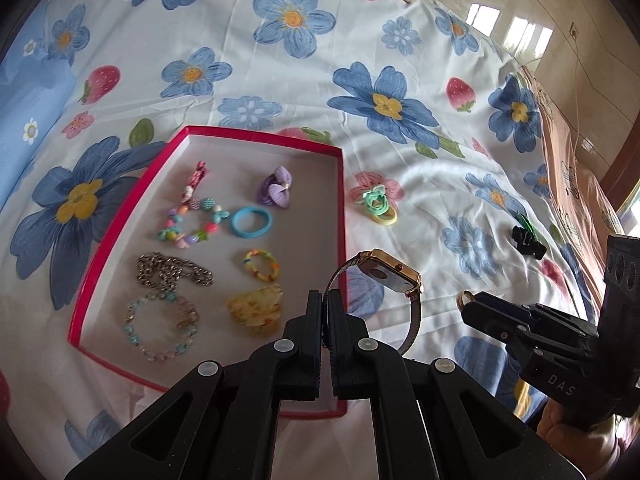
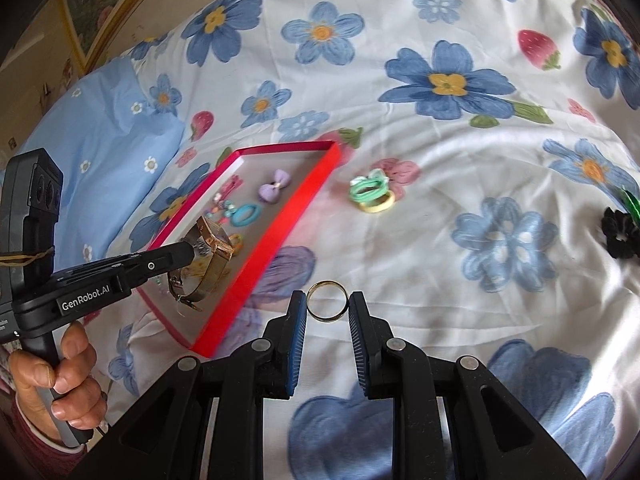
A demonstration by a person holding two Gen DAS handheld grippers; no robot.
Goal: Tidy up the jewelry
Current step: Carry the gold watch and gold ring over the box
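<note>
Watch [image 1: 394,276]: gold square case on a mesh band, lifted off the bed, lower centre of the left wrist view, over the right rim of the tray; its band is pinched between the fingers.
Left gripper [image 1: 325,300]: fingers fully closed on the watch band; in the right wrist view it enters from the left edge, held by a hand [image 2: 60,380].
Ring [image 2: 327,301]: plain gold band, centre of the right wrist view, standing upright between the two pads, above the bedsheet.
Right gripper [image 2: 327,304]: fingers narrowly apart, pressed on opposite sides of the ring; lower right in the left wrist view.
Tray [image 1: 342,216]: red-rimmed, shallow, pale floor, left of centre in both views; lying on the bed.
Tray contents: purple bow [image 1: 276,190], blue hair tie [image 1: 251,222], bead bracelets, chain [image 1: 172,272], yellow clip [image 1: 256,308].
Outside the tray: green and yellow hair ties [image 1: 378,204] just right of it; black scrunchie [image 1: 528,240] further right.
Bedsheet [image 1: 400,60]: white, printed with blue flowers and strawberries.
</note>
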